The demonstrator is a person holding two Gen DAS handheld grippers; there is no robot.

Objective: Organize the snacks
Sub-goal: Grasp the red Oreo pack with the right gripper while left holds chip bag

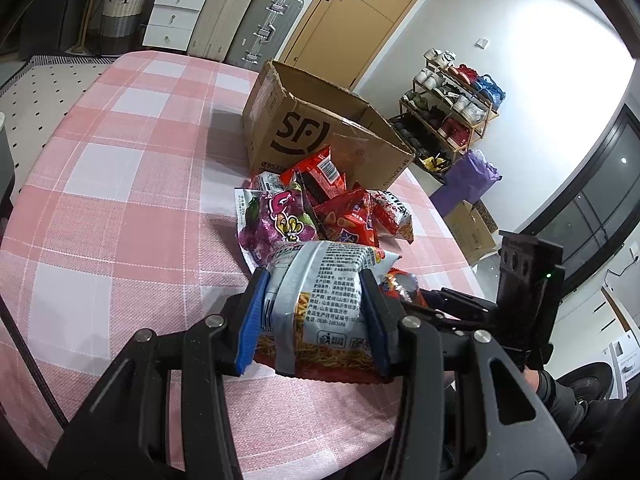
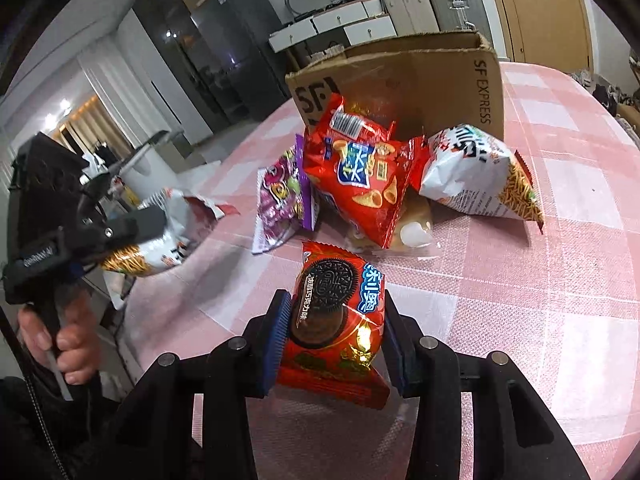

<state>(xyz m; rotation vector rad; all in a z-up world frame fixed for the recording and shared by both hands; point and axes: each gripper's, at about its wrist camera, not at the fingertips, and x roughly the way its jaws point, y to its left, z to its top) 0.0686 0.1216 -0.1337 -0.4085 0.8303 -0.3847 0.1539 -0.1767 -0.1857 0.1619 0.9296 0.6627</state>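
Observation:
My left gripper is shut on a silver noodle-snack bag, its blue pads pressing both sides. That same gripper shows at the left of the right wrist view, held by a hand, with the silver bag in it. My right gripper is shut on a red chocolate cookie pack above the tablecloth. A pile of snacks lies in front of an open cardboard box: a red cone-chip bag, a purple bag and a white noodle bag. The box stands behind the pile in the left wrist view too.
A pink checked tablecloth covers the table. Suitcases and white drawers stand behind it by a wooden door. A shoe rack and a floor box are off the table's right side. A clear wrapped item lies under the red bag.

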